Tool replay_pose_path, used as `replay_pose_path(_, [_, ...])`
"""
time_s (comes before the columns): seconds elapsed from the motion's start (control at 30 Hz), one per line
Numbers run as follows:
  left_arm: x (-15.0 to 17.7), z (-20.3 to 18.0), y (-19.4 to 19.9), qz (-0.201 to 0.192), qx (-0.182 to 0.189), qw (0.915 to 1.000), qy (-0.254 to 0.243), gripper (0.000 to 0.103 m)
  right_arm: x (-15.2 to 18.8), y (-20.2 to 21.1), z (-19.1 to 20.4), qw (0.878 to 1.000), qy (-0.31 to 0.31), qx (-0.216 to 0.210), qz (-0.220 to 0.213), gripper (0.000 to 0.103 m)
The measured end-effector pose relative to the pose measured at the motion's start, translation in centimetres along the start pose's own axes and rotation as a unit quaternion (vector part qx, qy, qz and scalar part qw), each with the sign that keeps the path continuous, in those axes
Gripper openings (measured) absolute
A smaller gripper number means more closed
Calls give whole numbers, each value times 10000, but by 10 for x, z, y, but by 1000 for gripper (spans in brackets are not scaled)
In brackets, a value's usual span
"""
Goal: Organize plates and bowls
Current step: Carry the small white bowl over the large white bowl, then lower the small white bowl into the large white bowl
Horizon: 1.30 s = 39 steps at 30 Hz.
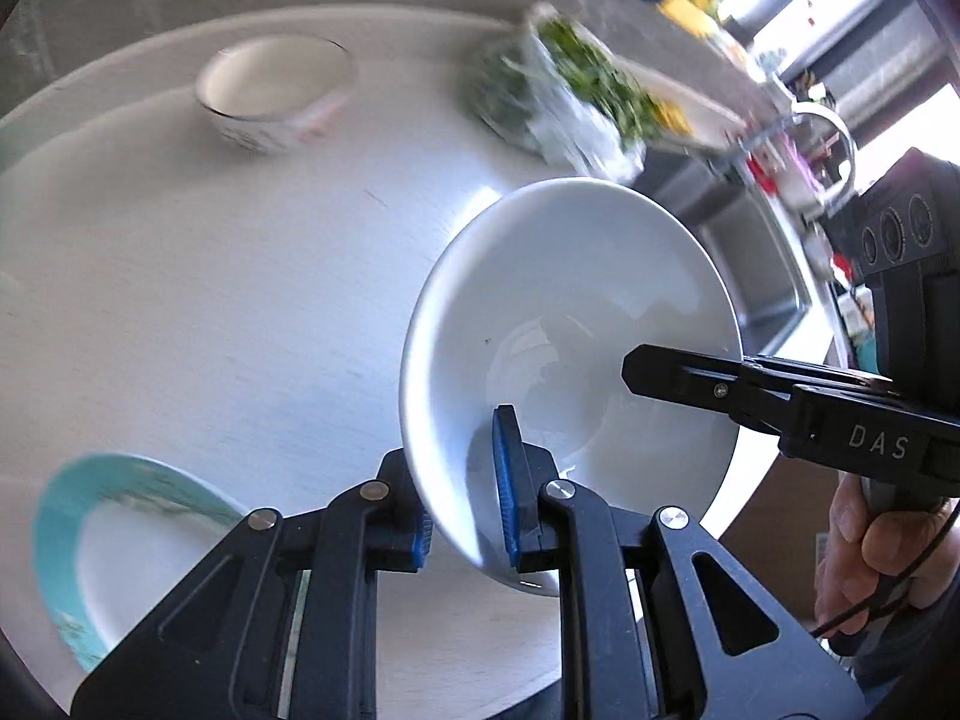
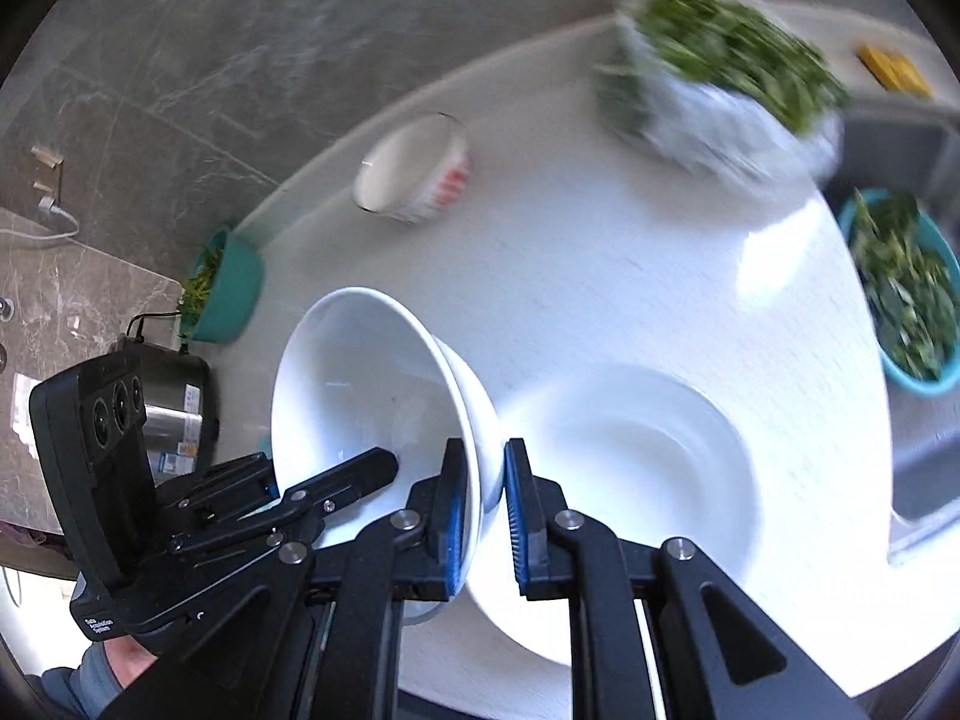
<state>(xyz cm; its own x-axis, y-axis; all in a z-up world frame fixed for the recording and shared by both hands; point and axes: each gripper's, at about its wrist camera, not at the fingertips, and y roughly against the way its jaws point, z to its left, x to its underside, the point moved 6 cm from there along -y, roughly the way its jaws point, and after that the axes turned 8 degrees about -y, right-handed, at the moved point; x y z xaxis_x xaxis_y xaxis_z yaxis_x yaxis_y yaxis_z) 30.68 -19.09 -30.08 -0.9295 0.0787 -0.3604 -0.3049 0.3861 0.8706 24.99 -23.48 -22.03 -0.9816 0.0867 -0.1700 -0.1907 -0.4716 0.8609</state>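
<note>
Above round table (image 1: 180,300), both fingers clamp white bowl (image 1: 570,312) rim; white plate (image 2: 648,468), perhaps empty, right view only.

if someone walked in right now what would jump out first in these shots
A white bowl held tilted above the white table, its rim pinched from opposite sides by the left tool and the right tool. Behind it, a small patterned bowl stands alone at the far side, and a bag of greens lies beyond to its right.
</note>
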Motion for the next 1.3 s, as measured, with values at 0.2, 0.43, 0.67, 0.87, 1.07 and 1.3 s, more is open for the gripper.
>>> replay_pose_path(0.2, [19, -41, -45, 323, -29, 9995, -44, 17, 13, -1, -53, 9996, -214, 74, 190, 15])
replay_pose_path(0.43, [22, -47, -82, 587, -229, 9980, 72, 17, 19, -22, -78, 9986, -244, 129, 452, 13])
replay_pose_path(0.67, [7, -48, -100, 468, -464, 9978, -76, 19, 17, -32, -84, 9981, -215, 159, 563, 11])
replay_pose_path(0.87, [7, -41, -90, 353, -462, 9981, -197, 19, 15, -34, -82, 9982, -134, 299, 510, 10])
replay_pose_path(1.07, [10, -33, -71, 178, -190, 9996, -112, 24, 13, -39, -79, 9966, 4, 666, 485, 9])
replay_pose_path(1.3, [-4, -20, -26, -455, 150, 9988, 77, 59, 15, -42, -77, 9931, 91, 1062, 493, 8])
